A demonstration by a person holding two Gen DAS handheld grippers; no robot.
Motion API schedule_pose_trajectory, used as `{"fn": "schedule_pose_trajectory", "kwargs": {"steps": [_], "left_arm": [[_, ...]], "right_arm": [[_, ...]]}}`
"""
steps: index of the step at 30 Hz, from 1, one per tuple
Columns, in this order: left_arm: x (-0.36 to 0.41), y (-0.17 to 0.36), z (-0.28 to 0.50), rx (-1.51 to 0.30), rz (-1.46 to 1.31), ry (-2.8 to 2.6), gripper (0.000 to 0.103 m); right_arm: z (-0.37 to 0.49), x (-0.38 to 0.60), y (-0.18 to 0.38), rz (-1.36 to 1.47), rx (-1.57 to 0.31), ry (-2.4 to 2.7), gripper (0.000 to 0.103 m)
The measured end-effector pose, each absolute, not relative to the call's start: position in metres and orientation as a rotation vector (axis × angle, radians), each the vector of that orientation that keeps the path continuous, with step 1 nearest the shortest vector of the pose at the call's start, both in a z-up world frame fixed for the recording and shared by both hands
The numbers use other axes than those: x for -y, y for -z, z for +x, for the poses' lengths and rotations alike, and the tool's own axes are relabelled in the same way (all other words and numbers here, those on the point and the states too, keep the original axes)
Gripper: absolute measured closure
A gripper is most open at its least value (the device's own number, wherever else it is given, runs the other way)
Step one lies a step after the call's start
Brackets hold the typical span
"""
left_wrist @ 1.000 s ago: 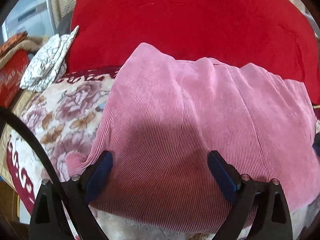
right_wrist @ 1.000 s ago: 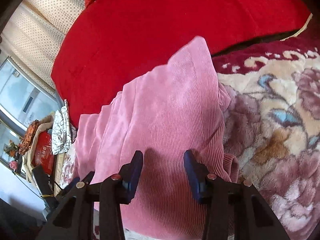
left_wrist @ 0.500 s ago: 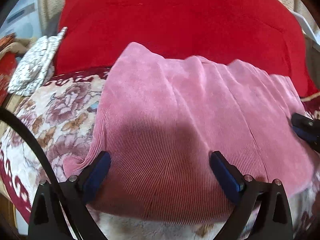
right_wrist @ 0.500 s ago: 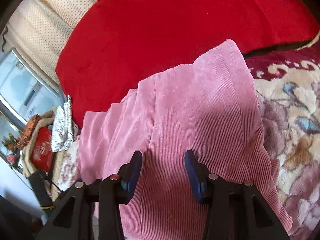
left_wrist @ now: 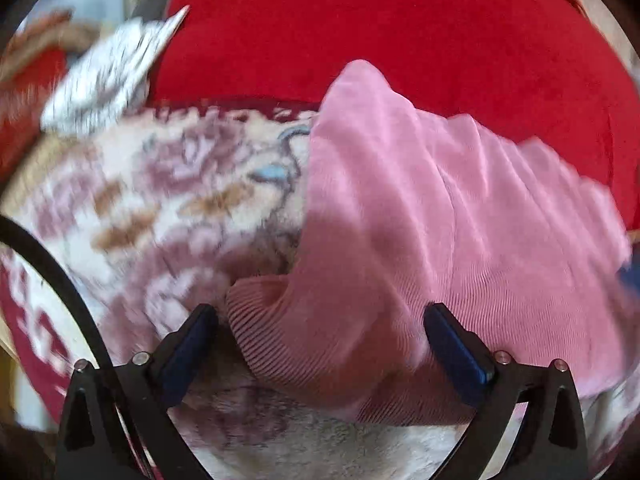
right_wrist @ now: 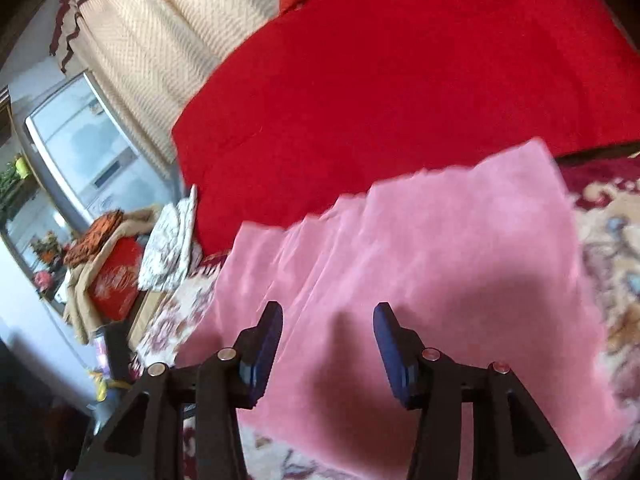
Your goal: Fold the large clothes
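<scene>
Pink ribbed garment [left_wrist: 440, 240] lies folded on the floral blanket [left_wrist: 160, 200], its far edge against the red cushion [left_wrist: 380, 32]. Left gripper [left_wrist: 320, 332] wide open above the garment's near left corner, cuff between the fingers, nothing gripped. Right gripper [right_wrist: 328, 344] partly open over the garment [right_wrist: 420, 264], holding nothing. White patterned cloth [right_wrist: 172, 240] sits far left beside a red box [right_wrist: 116, 284]. Both views motion-blurred.

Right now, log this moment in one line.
left claw open at cuff | right claw open above pink sweater | sweater on floral blanket
</scene>
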State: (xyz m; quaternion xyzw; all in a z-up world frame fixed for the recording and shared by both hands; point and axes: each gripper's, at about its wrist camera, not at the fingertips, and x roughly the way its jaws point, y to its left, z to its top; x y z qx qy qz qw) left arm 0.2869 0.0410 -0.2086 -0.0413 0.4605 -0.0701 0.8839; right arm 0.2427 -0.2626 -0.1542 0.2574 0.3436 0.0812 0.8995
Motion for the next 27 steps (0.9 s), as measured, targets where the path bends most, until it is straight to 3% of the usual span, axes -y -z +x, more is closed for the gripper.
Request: {"fn": "schedule_pose_trajectory", "kwargs": {"steps": [3, 16, 21, 27], "left_arm": [[-0.039, 0.210, 0.289, -0.959, -0.084, 0.146, 0.000], [-0.027, 0.198, 0.280, -0.903, 0.032, 0.095, 0.000], [-0.023, 0.198, 0.279, -0.867, 0.085, 0.082, 0.000], [-0.015, 0.196, 0.274, -0.823, 0.149, 0.061, 0.000]], "right_arm": [[0.256, 0.257, 0.180, 0.534, -0.841, -0.134, 0.052], [0.236, 0.261, 0.150, 0.509, -0.695, -0.164, 0.053], [0.254, 0.272, 0.179, 0.531, -0.833, -0.104, 0.053], [0.257, 0.267, 0.181, 0.468, -0.827, -0.099, 0.053]]}}
